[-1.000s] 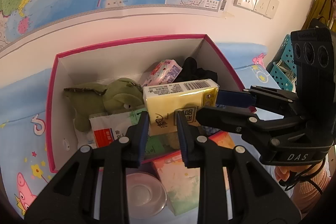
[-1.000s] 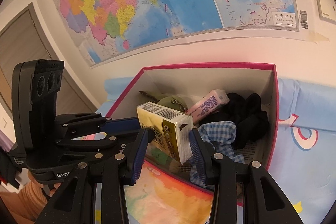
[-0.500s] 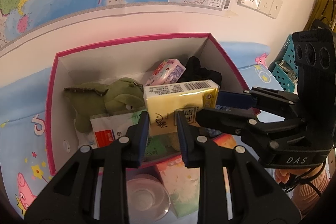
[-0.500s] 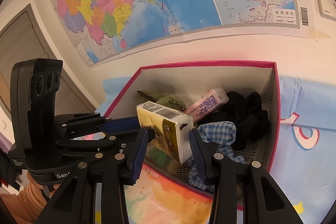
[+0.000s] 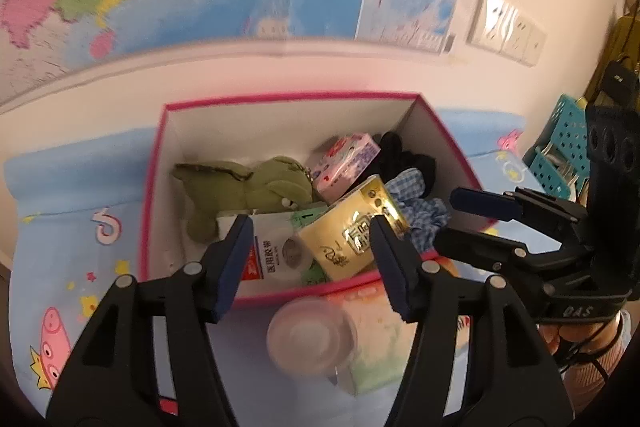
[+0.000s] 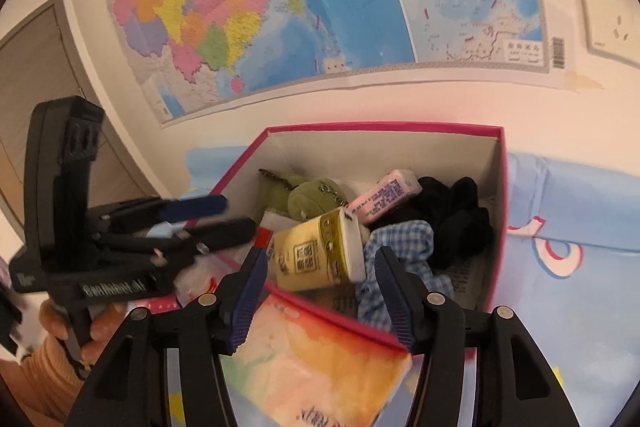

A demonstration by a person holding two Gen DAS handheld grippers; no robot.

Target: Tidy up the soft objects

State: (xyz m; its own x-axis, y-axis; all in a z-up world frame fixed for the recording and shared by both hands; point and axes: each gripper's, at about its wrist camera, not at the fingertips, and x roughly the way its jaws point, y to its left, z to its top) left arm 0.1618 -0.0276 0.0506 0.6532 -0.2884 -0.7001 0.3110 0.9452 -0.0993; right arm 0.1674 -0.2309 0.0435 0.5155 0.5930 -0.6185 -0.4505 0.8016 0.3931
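1. Whereas half a second before both claws were pinching the yellow rectangular tissue pack (image 5: pixel 352 231) between them above the box, both claws stood spread wide at this moment, and neither one held anything.
2. The left claw (image 5: pixel 310 259) had its two blue-padded fingers far apart, and the pack was seen between them but not touched by them.
3. The right claw (image 6: pixel 320 281) was spread in the same way, with the pack lying beyond its fingers.
4. The pack had gone down into the pink-rimmed white cardboard box (image 5: pixel 280 131). It lay tilted near the front wall, on top of the other things, beside the blue-and-white checked cloth (image 6: pixel 404 243) and in front of the green plush dinosaur (image 5: pixel 248 187).
5. The pink tissue pack (image 6: pixel 384 195) and the black fabric bundle (image 6: pixel 460 215) were behind it in the box.
6. I judged that this item was now delivered, so one more soft object was organized.
7. A clear round plastic lid (image 5: pixel 312 335) and a colourful printed packet (image 6: pixel 320 359) were lying outside the box in front; whether they belong to the task I could not tell.
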